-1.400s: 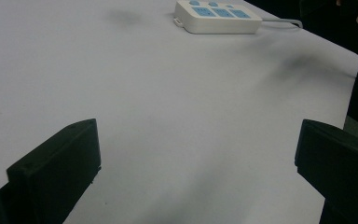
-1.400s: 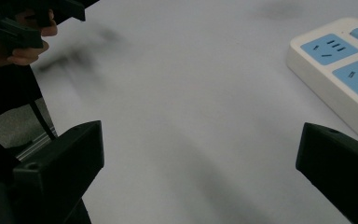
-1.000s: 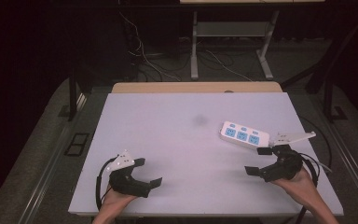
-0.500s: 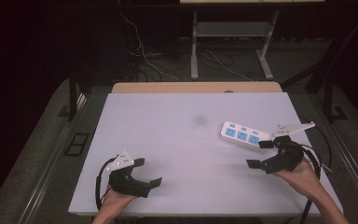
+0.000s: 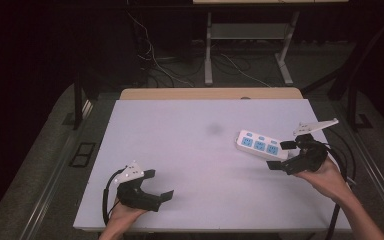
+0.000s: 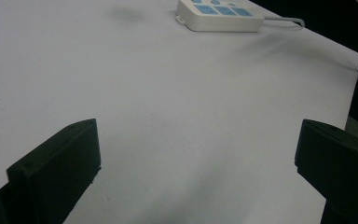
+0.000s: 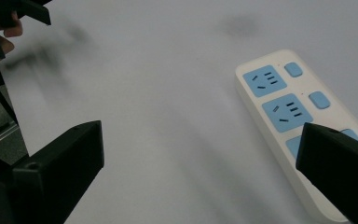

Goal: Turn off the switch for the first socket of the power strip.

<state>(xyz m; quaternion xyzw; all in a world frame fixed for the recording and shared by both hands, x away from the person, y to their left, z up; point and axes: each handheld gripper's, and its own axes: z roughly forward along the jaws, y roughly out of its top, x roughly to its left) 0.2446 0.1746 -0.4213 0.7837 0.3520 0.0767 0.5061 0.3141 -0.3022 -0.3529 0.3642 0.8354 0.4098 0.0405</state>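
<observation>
A white power strip [image 5: 260, 145] with blue sockets lies on the right side of the white table [image 5: 190, 150]; it also appears in the left gripper view [image 6: 219, 13] and the right gripper view [image 7: 289, 112]. My right gripper [image 5: 282, 156] is open, held just above the strip's near right end, one jaw over that end. My left gripper [image 5: 158, 186] is open near the table's front left, nothing between its jaws. The strip's cord [image 6: 284, 19] trails off the table edge.
A faint dark smudge [image 5: 213, 129] marks the table's middle. A wooden strip [image 5: 210, 93] runs along the far edge. Beyond it stand metal table legs [image 5: 208, 50] and loose cables [image 5: 155, 60] on a dark floor.
My right gripper has risen and moved forward toward the power strip's near end. The left gripper has stayed in place.
</observation>
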